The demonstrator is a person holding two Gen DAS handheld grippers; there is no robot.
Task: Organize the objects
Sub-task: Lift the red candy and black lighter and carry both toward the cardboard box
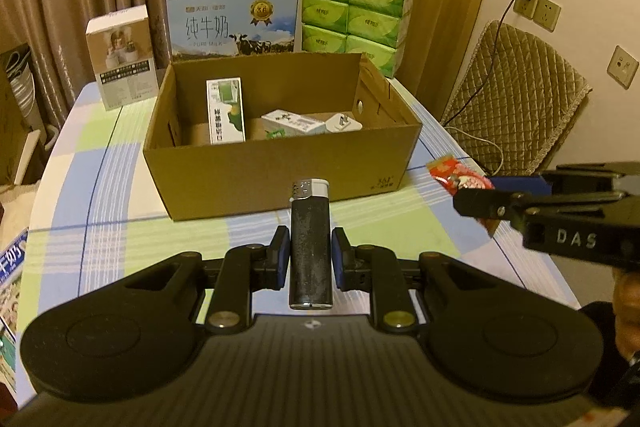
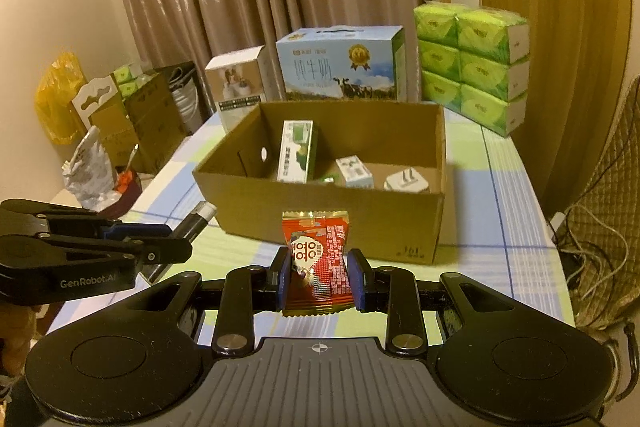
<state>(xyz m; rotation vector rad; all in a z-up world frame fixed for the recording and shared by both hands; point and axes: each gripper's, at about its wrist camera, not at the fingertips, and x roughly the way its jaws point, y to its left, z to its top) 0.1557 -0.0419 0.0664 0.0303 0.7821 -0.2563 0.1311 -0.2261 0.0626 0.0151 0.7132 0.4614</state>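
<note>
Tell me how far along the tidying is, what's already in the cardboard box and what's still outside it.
Partly done. Already inside the cardboard box: an upright green-and-white carton, a small white box and a white plug adapter. In hand: the left tool grips a black lighter, the right tool a red snack packet, both short of the box. Left: dropping both in.

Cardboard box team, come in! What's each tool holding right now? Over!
Left tool shut on lighter. Right tool shut on red snack packet. Cardboard box ahead, nothing blocking.
</note>
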